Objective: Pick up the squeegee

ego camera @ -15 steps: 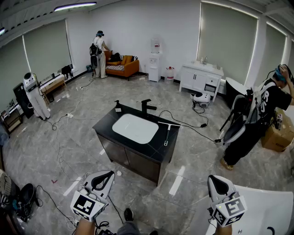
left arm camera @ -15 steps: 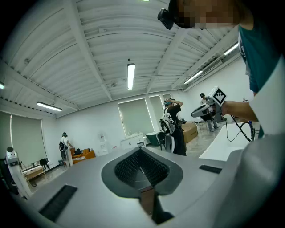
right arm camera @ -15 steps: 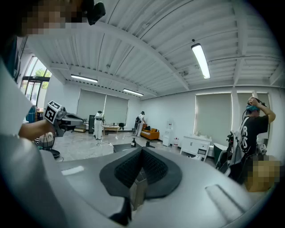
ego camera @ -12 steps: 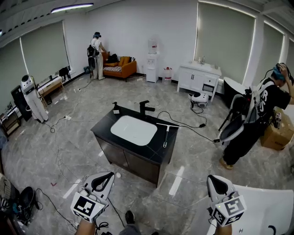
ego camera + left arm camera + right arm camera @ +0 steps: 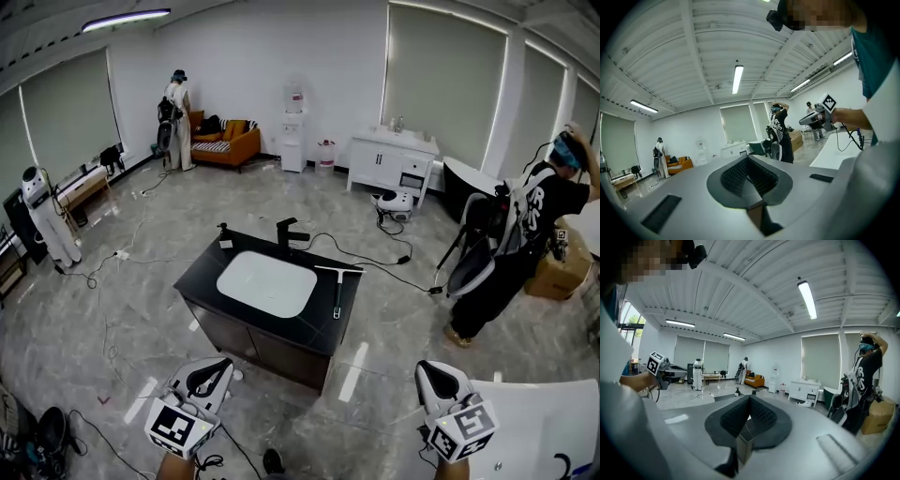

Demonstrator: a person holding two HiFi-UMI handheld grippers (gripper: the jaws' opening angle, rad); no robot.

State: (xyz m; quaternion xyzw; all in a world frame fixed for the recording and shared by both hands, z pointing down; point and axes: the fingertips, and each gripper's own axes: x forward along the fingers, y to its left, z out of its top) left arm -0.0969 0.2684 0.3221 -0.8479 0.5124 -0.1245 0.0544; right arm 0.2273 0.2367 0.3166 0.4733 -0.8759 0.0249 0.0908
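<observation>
The squeegee lies flat on the right side of a black sink counter, its blade at the far end and its handle toward me. A white basin and a black faucet are beside it. My left gripper and right gripper hang low at the bottom of the head view, well short of the cabinet. Each is shut and holds nothing. In the left gripper view the left gripper has its pads together. The right gripper looks the same in its own view.
A person in black with a backpack stands at the right by a cardboard box. A white table is by my right hand. Cables cross the floor. A white vanity, an orange sofa, another person and a white robot stand farther off.
The whole room, sink cabinet included, has drifted a little left in the head view. Both grippers stay low at the bottom of the view with jaws unchanged.
</observation>
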